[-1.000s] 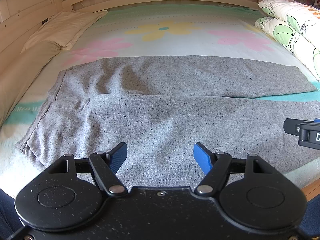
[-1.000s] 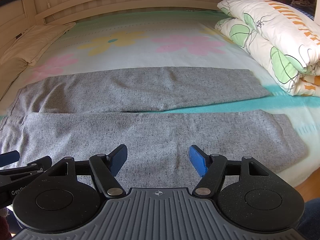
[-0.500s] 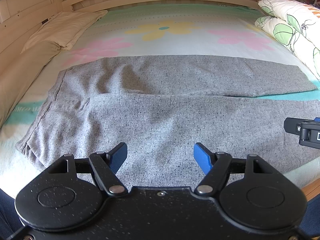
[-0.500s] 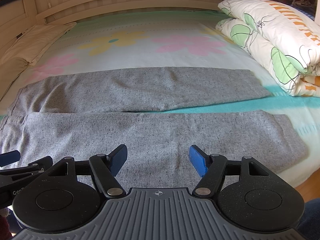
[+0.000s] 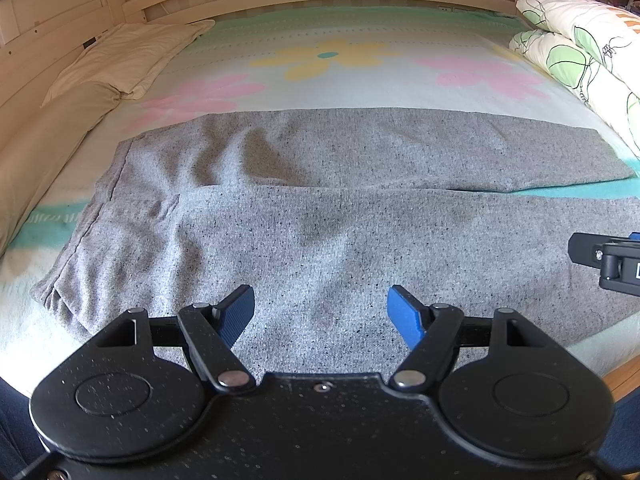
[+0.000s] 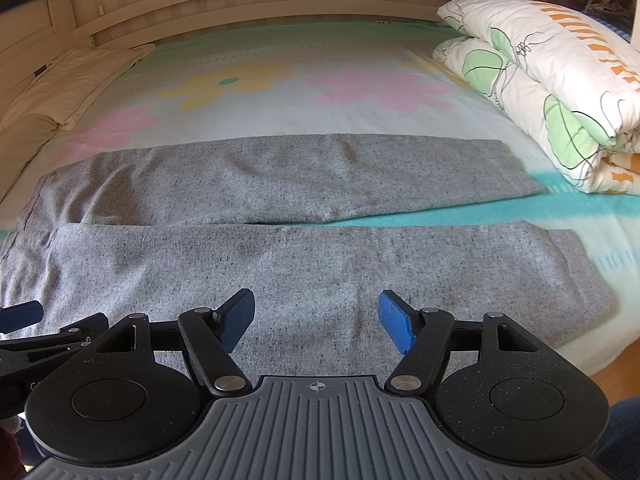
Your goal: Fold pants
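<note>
- The grey pants lie flat across the near part of the bed, waistband to my left, both legs running off to my right.
- The two legs lie side by side, the far one just beyond the near one; they touch along most of their length and part slightly toward the cuffs, where a strip of teal sheet shows between them.
- My left gripper hangs above the near leg, close to the seat of the pants, its blue fingers spread wide with nothing between them.
- My right gripper hangs above the same near leg, further toward the cuff, and its jaws too stand wide apart and empty (whether either pair of tips brushes the cloth, I cannot tell).
- Each gripper shows at the edge of the other's view, so the two sit side by side over the near edge of the bed.
- A cream pillow rests at the far left by the wooden frame.
- A folded quilt with green leaves is stacked at the far right, just beyond the far leg's cuff.
</note>
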Motion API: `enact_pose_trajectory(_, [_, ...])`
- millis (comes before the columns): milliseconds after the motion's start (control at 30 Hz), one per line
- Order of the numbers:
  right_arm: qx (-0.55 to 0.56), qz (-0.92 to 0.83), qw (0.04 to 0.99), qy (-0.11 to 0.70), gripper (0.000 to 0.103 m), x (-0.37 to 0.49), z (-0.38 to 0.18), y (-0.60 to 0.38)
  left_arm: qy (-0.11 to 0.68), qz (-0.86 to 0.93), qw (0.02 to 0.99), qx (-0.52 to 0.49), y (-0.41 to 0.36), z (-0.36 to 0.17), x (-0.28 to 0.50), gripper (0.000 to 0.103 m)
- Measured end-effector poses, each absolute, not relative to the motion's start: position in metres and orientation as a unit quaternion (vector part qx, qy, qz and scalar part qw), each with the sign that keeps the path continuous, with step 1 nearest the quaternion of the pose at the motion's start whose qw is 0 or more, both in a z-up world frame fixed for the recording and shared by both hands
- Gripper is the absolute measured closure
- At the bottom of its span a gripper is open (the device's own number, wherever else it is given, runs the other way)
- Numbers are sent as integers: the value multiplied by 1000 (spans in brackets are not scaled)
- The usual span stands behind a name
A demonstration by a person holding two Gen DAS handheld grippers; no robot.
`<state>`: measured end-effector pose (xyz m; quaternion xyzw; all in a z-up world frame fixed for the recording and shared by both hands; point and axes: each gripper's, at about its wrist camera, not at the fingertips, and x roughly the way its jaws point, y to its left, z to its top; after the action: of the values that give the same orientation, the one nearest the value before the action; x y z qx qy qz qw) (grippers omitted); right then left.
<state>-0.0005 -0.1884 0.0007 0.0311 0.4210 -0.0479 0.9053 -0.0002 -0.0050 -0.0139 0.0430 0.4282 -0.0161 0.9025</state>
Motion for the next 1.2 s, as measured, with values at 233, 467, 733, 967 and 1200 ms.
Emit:
enact_pose_trajectory(233, [31, -48, 905, 421, 36, 0, 1, -188, 429, -16, 902, 43, -5, -14, 0, 29])
enact_pose_trajectory(467, [31, -48, 905, 421, 36, 0, 0, -188, 429, -16, 902, 44, -5, -15, 1, 29])
enact_pose_trajectory(733, [31, -48, 905, 421, 36, 0, 0, -188, 430, -16, 902, 44, -6, -16, 1, 29])
enact_pose_trajectory(967, [22, -54, 904, 424, 36, 3, 2, -190, 429, -20, 902, 44, -6, -13, 3, 29])
enact_pose_trajectory(1200, [28, -84, 900, 426, 54, 16, 17, -227, 401, -41, 912, 72, -23, 12, 19, 33])
